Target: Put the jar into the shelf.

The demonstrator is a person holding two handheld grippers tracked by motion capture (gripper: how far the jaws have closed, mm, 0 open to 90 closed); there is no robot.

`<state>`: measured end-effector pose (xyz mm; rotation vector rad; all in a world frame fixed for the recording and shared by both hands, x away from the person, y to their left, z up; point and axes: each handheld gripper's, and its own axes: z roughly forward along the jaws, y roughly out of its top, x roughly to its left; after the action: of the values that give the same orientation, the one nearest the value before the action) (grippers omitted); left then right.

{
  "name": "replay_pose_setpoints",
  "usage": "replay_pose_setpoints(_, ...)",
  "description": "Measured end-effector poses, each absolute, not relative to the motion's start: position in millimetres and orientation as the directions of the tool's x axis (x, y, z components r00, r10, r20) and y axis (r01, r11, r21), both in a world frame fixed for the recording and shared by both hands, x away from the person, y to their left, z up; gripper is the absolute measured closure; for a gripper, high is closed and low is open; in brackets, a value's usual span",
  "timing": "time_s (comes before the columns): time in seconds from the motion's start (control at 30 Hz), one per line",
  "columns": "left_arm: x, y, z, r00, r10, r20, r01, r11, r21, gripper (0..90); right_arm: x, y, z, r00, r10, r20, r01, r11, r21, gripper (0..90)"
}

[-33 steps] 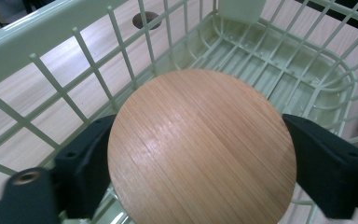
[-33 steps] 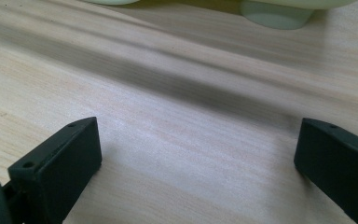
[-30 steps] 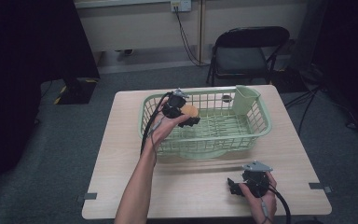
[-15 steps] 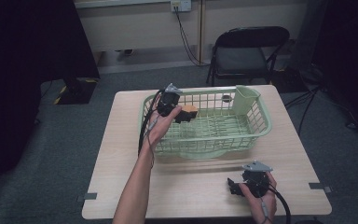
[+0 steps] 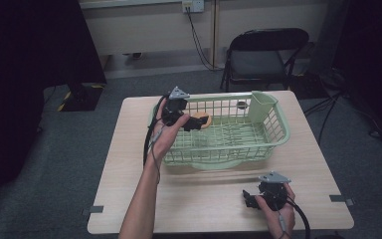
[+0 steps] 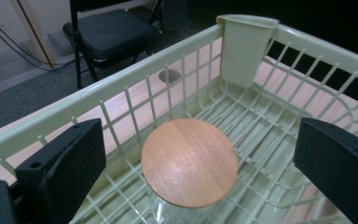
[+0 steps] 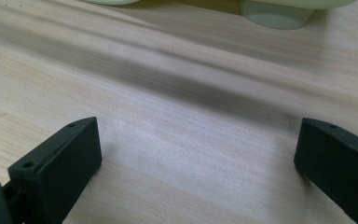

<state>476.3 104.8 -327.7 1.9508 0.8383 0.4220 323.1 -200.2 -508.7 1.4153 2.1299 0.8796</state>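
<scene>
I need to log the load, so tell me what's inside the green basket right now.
The green basket holds a round wooden lid on what looks like a clear jar, mostly covered by the lid. A cutlery cup hangs inside its corner; its contents are hidden.

A pale green basket [image 5: 273,130] with an open grid pattern is seen; its corner cup [image 6: 245,45] is the same pale green; the round lid [image 6: 189,161] inside is warm orange-brown with fine wood grain; the table [image 5: 129,169] is light beige, streaked with grain; black jaws are shown on both grippers; the chair [image 5: 263,55] is black; the floor [image 5: 54,164] is dark grey.
</scene>
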Motion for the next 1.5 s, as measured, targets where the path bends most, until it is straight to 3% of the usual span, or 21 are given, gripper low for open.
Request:
replay_pose_setpoints(0.33, 446, 115, -322, 0.702, 0.712, -0.028, 0.348, -0.308, 0.886, 2.3, 323, -200, -509, -0.383, 0.924, -0.009, 0.648, 0.276, 0.710, 0.0)
replay_pose_setpoints(0.9, 405, 135, -333, 0.677, 0.732, -0.074, 0.339, -0.221, 0.915, 2.0, 323, -200, -509, -0.384, 0.923, -0.009, 0.648, 0.276, 0.710, 0.0)
replay_pose_setpoints(1.5, 363, 147, -359, 0.662, 0.746, -0.074, 0.315, -0.187, 0.930, 1.2, 323, -200, -509, -0.383, 0.924, -0.009, 0.648, 0.276, 0.710, 0.0)
